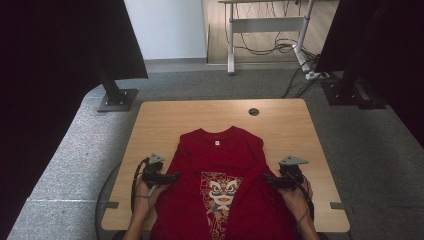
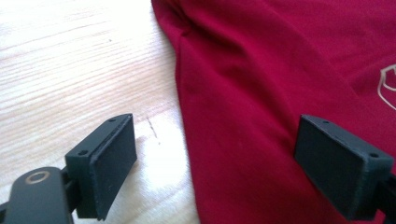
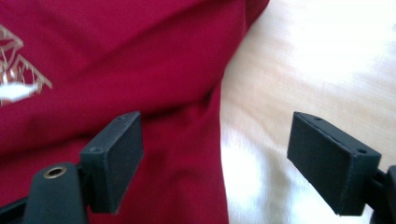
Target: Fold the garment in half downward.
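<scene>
1. The left gripper [image 1: 167, 177] sits at the left side edge of the red T-shirt [image 1: 225, 170], its jaws wide apart and gripping nothing. In the left gripper view one jaw stands over bare wood and the other over the cloth, with the shirt's edge [image 2: 187, 140] running between them.
2. The red T-shirt lies flat on the wooden bench [image 1: 160, 120], collar toward the far side, its lion-mask print [image 1: 222, 192] facing up (both sleeves look tucked in along the sides). Its hem hangs off the near edge, toward the person.
3. The right gripper [image 1: 272, 181] mirrors the left at the shirt's right edge, jaws likewise spread and empty. In the right gripper view the cloth's border [image 3: 219, 140] runs between them, one jaw above the fabric, the other above the bench.
4. What could go wrong, as I judge it: closing while too high would pinch air or catch only the top layer, so the fold underneath slips out when lifted.
5. If one hand grips deeper into the cloth than the other, the shirt would skew and wrinkle across the print.
6. A jaw pressed hard onto the wood could scrape the bench and push the edge away instead of catching it.
</scene>
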Tool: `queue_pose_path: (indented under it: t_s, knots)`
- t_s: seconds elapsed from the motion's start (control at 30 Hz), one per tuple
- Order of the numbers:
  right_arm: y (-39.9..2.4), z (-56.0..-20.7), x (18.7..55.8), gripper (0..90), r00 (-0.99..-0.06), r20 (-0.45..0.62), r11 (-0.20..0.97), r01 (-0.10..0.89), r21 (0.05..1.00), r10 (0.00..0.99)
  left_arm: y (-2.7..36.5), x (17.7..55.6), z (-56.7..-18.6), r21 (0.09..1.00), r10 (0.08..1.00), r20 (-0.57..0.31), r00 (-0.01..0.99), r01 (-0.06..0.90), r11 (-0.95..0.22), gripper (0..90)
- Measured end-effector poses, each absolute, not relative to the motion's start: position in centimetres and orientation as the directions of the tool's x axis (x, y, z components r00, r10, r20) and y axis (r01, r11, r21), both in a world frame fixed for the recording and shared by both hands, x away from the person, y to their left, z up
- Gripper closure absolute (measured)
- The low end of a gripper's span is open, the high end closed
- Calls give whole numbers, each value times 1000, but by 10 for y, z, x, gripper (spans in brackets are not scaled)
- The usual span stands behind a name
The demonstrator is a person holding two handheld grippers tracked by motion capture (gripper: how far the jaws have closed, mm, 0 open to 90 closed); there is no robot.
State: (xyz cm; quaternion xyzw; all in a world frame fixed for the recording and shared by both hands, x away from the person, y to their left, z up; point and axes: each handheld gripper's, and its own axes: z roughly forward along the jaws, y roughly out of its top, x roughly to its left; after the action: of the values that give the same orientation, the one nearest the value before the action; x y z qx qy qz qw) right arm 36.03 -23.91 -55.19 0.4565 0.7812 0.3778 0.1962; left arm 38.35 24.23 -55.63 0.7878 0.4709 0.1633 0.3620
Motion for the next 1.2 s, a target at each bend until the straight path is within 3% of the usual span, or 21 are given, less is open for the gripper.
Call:
queue_pose_path:
  t_s: [0.2,0.33,0.43,0.6,0.67,0.73,1.0,1.2]
  knots:
    - [-231,-552,379,274,-522,26,330,576,748,852,236,392,-559,731,850,-64,523,605,-316,162]
    - [-225,-560,387,340,-547,35,345,576,741,837,229,393,-558,726,835,-19,549,582,-366,230]
    - [-222,-560,389,414,-552,40,339,566,751,833,228,393,-556,729,824,-24,565,575,-373,322]
    - [-218,-557,390,713,-571,89,327,583,744,816,226,394,-555,733,817,-49,574,576,-361,611]
    - [-217,-558,391,748,-568,120,305,595,744,814,225,395,-555,733,808,-81,583,584,-348,735]
    - [-216,-557,391,789,-570,121,304,592,746,813,225,395,-555,736,805,-93,586,585,-341,787]
    - [-217,-546,389,812,-575,98,293,548,783,813,231,396,-546,783,811,-91,577,545,-300,831]
    - [-218,-518,386,814,-578,17,309,460,832,816,233,399,-515,850,809,-48,585,449,-274,832]
